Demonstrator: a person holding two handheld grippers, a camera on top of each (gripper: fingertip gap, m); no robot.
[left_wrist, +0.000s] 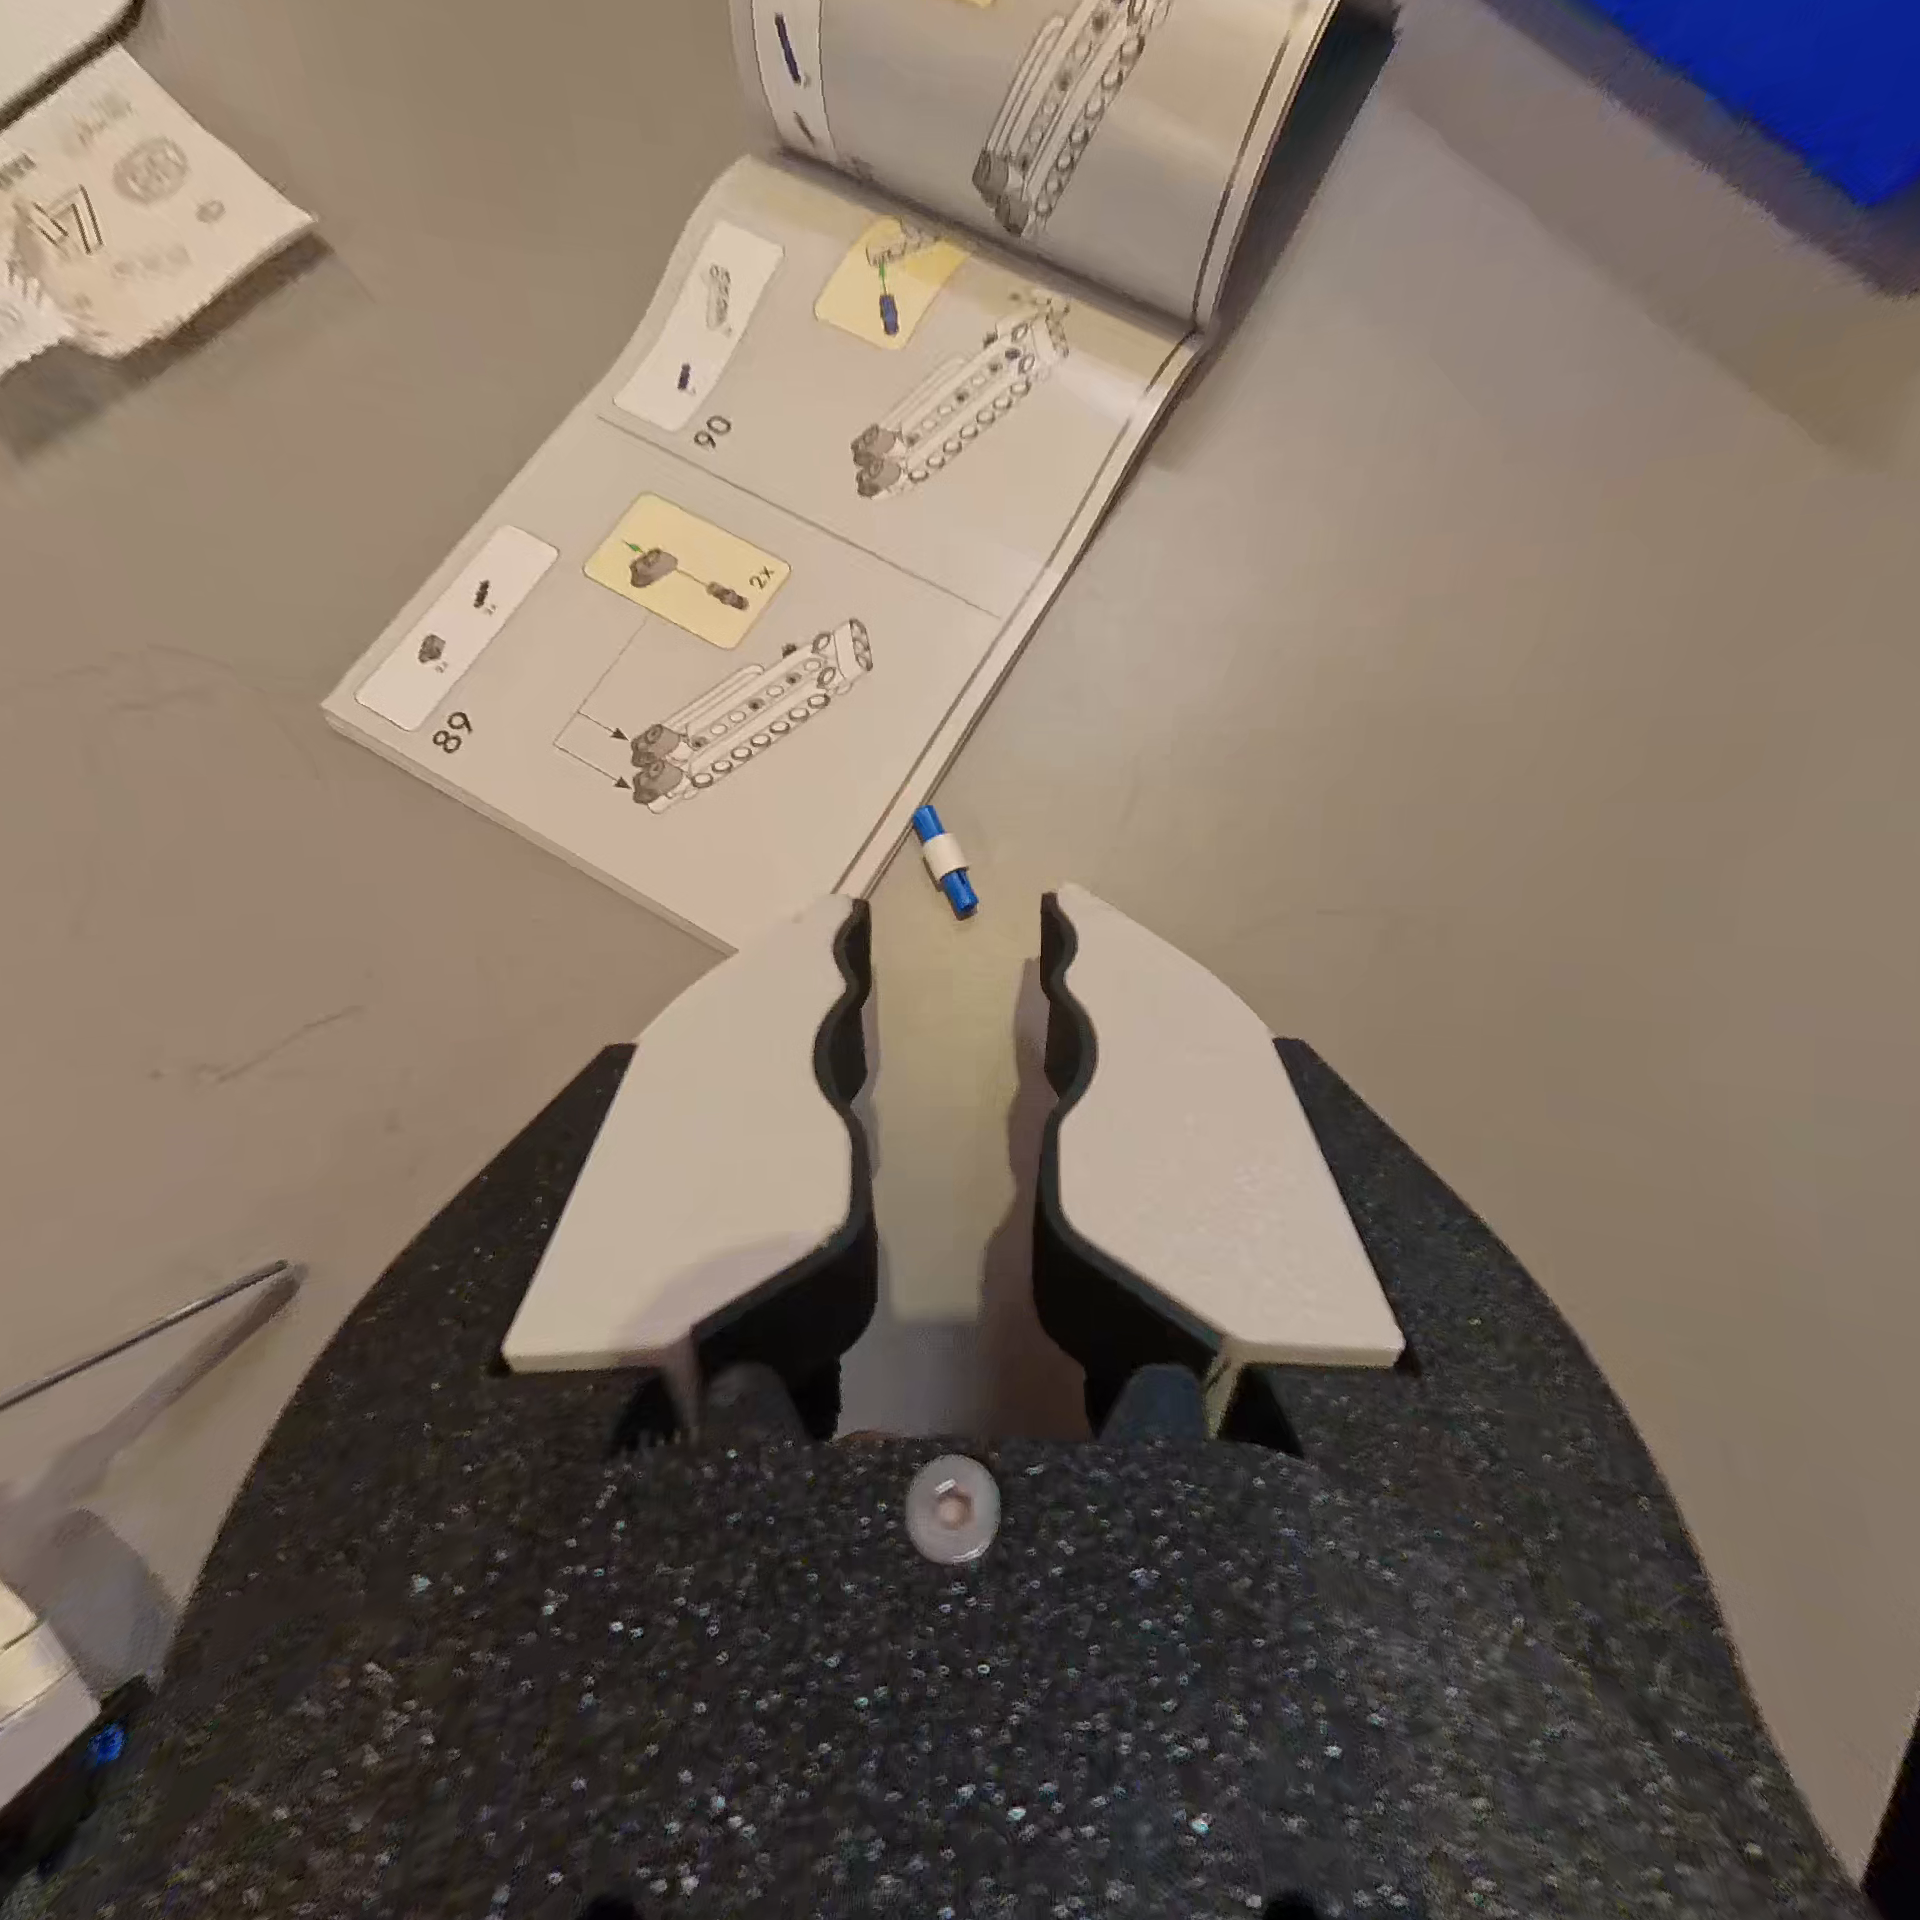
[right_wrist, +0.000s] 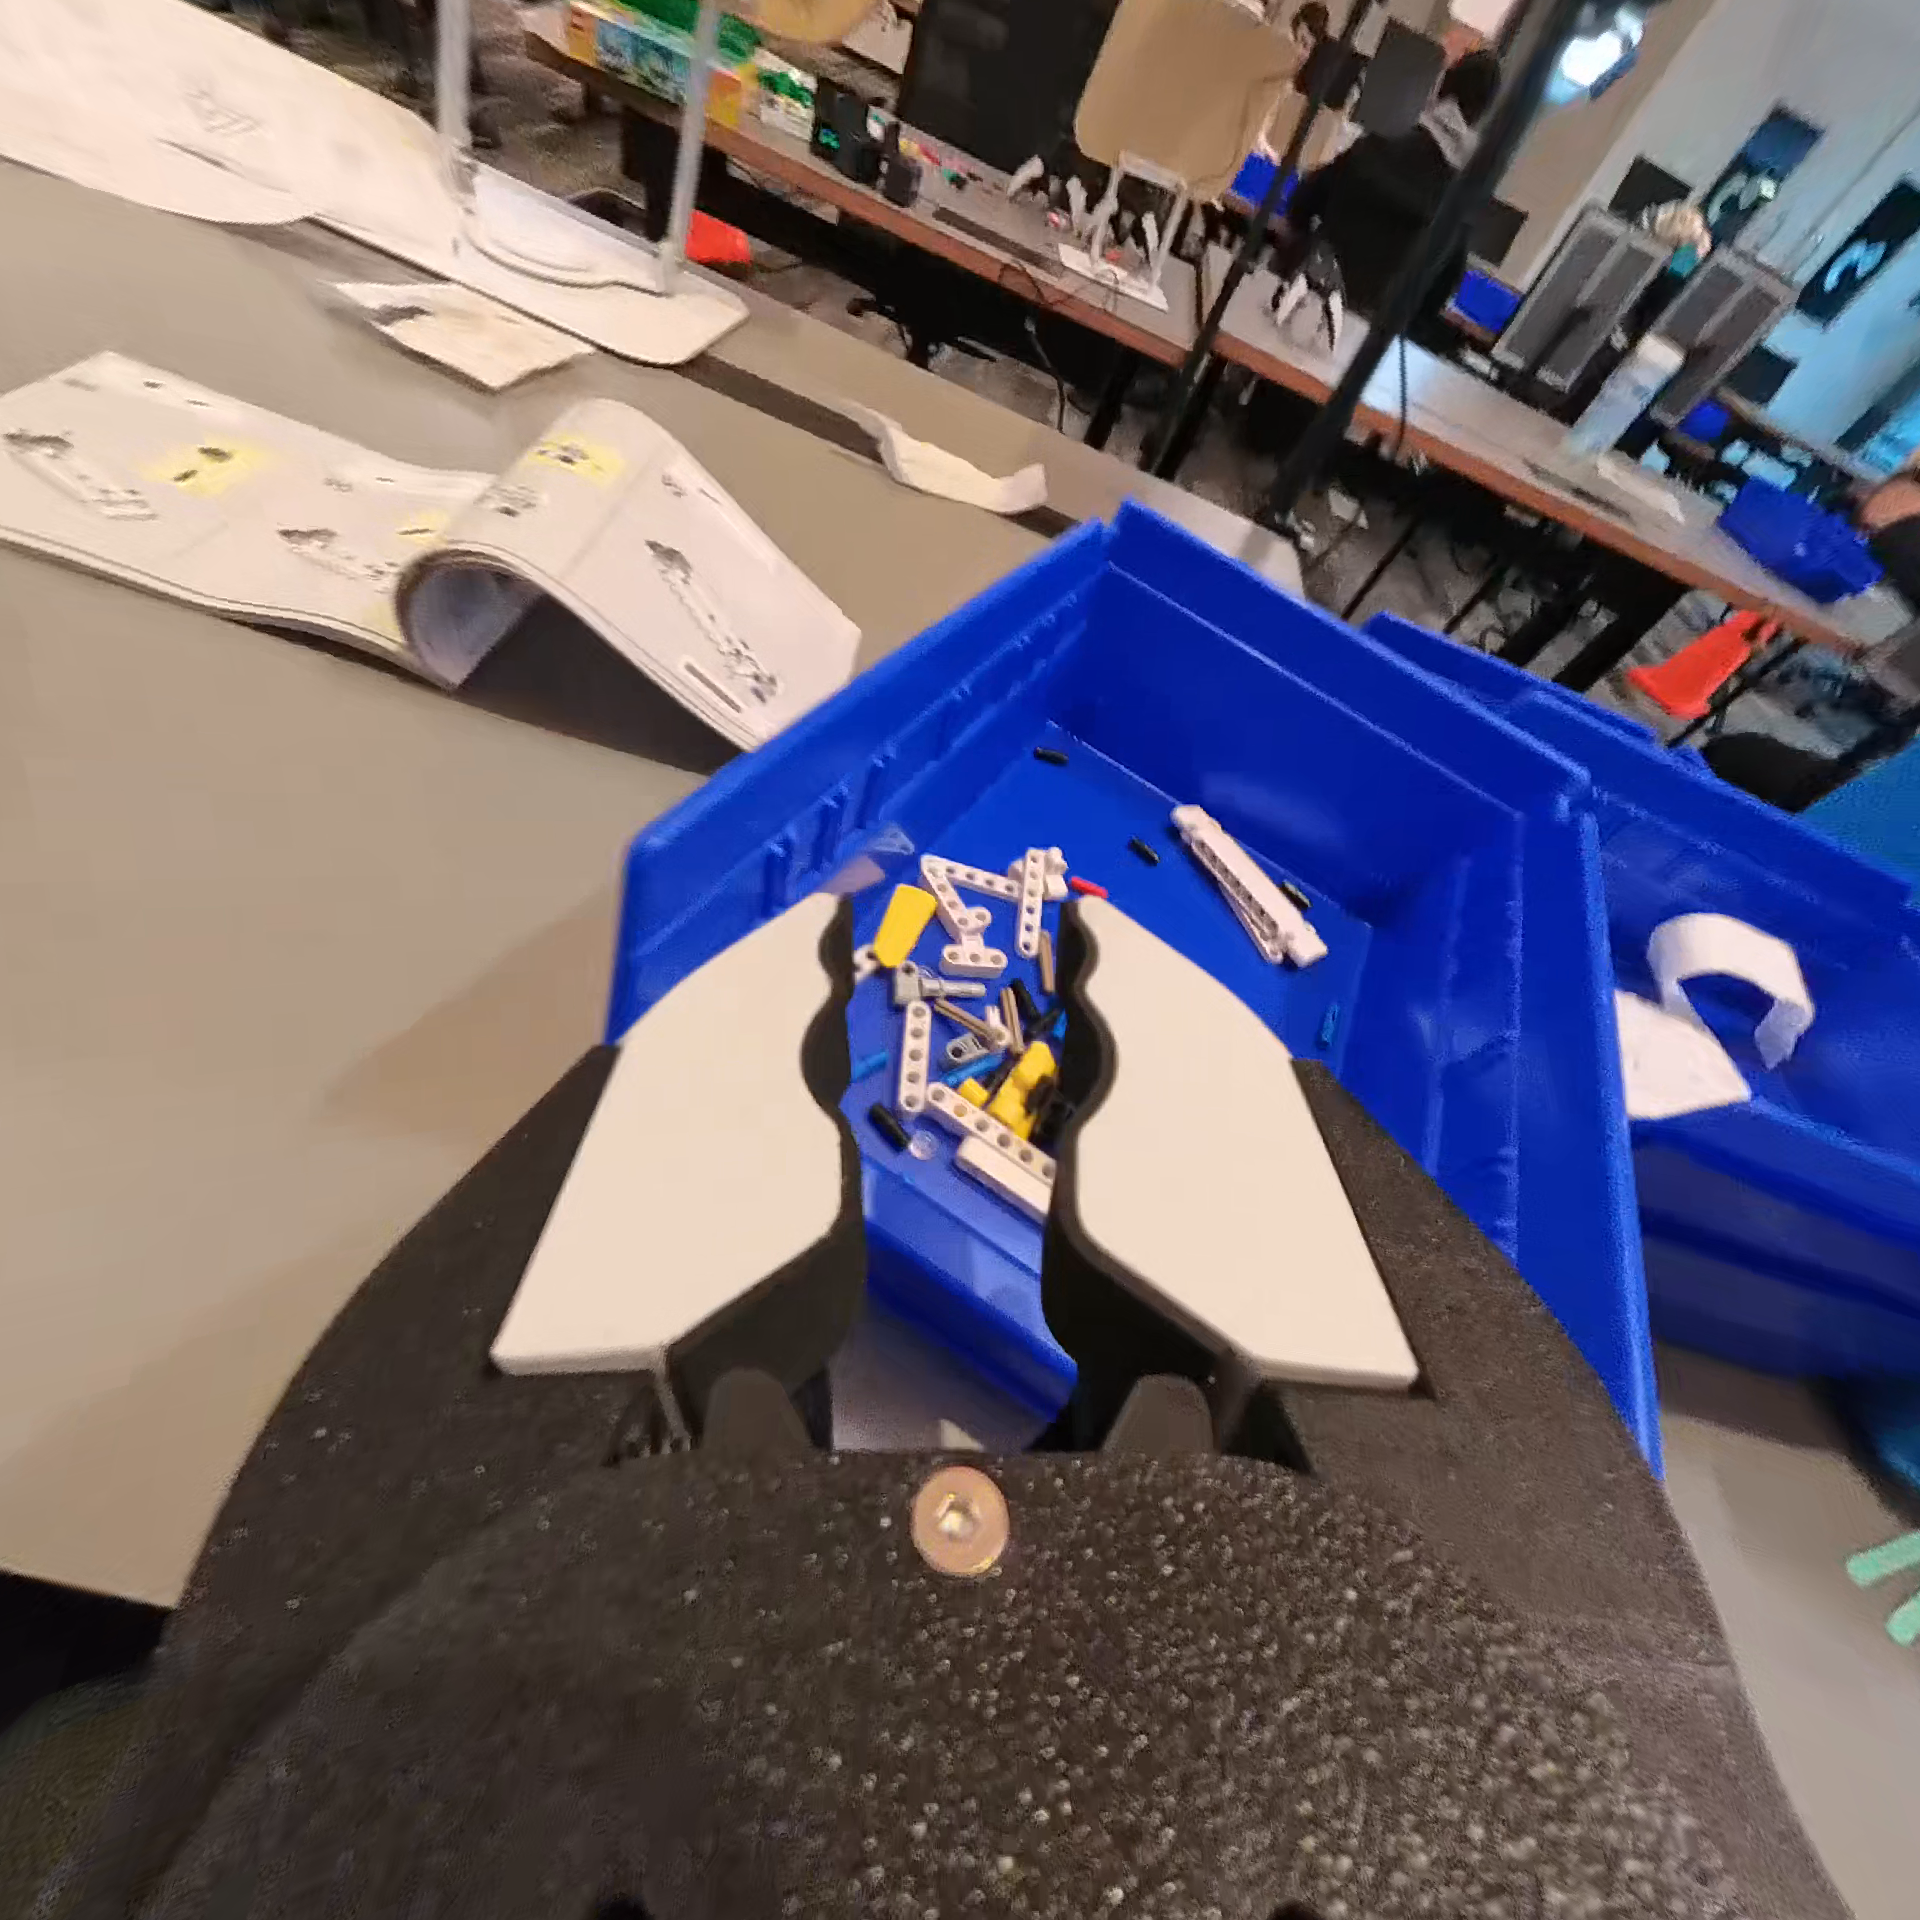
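My left gripper (left_wrist: 954, 906) is open with nothing between its pads. It hovers over the grey table (left_wrist: 1455, 831). Just beyond its fingertips a small blue pin with a white sleeve (left_wrist: 943, 861) lies on the table, beside the edge of an open instruction booklet (left_wrist: 748, 540). My right gripper (right_wrist: 961, 914) is open with nothing in its grasp. It hangs above a blue bin (right_wrist: 1455, 935) that holds several loose white, yellow, grey and black building pieces (right_wrist: 977, 1018) and a long white beam (right_wrist: 1247, 899). The booklet also shows in the right wrist view (right_wrist: 312, 520).
A torn paper bag (left_wrist: 114, 229) lies at the far left and a thin metal rod (left_wrist: 156, 1330) at the left edge. A second blue bin (right_wrist: 1787, 1091) with white strips stands to the right. Paper sheets (right_wrist: 260, 135) and other work tables lie behind. The gap from one gripper's tips to the other's is roughly 35 cm.
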